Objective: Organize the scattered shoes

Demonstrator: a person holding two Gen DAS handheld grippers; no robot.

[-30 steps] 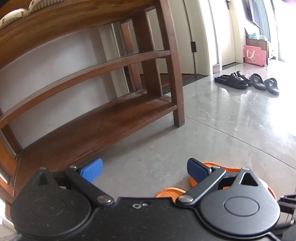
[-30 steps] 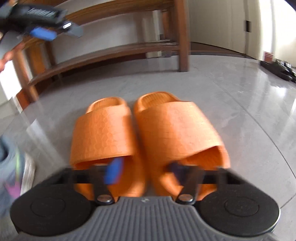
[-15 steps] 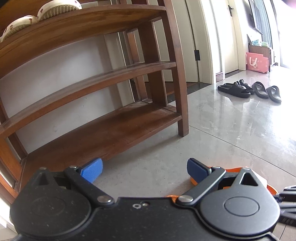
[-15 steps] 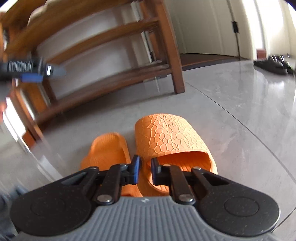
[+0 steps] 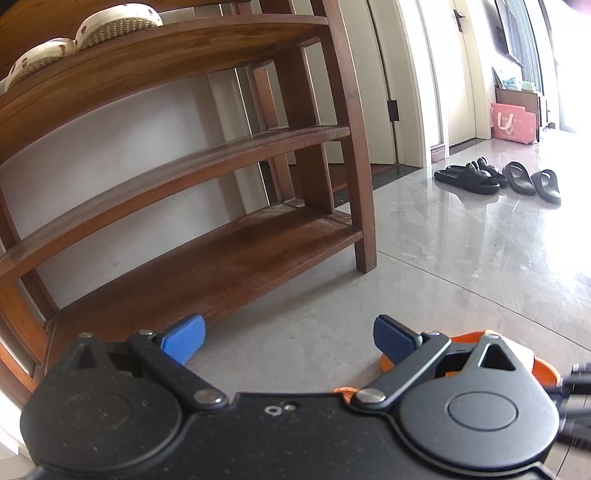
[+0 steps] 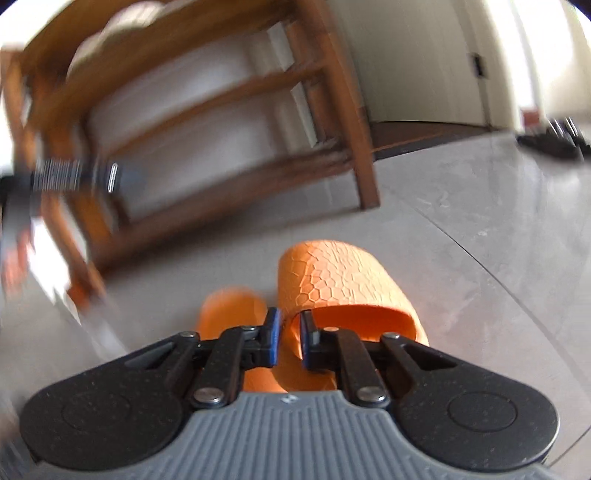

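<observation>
Two orange slippers with a honeycomb texture sit side by side just ahead of my right gripper (image 6: 290, 338). The right slipper (image 6: 340, 280) shows its wide strap; the left slipper (image 6: 229, 306) is blurred and lower. The right gripper is shut on their adjoining inner sides, with a strip of orange pinched between the blue pads. My left gripper (image 5: 288, 338) stands open with nothing between its fingers, facing the bottom shelf of the wooden shoe rack (image 5: 207, 258). An orange slipper (image 5: 539, 365) peeks out behind its right finger. In the right wrist view the left gripper (image 6: 74, 175) is a blur at the left.
A pair of white shoes (image 5: 118, 22) sits on the rack's top shelf; the two lower shelves hold nothing in view. Several black slippers (image 5: 495, 177) lie on the grey floor far right, near a pink bag (image 5: 511, 122). The rack's front leg (image 5: 364, 221) stands on the floor.
The right gripper's fingers, spread inside the two slippers a second ago, have closed on their inner sides and risen with them. The left gripper stays open and has scarcely moved.
</observation>
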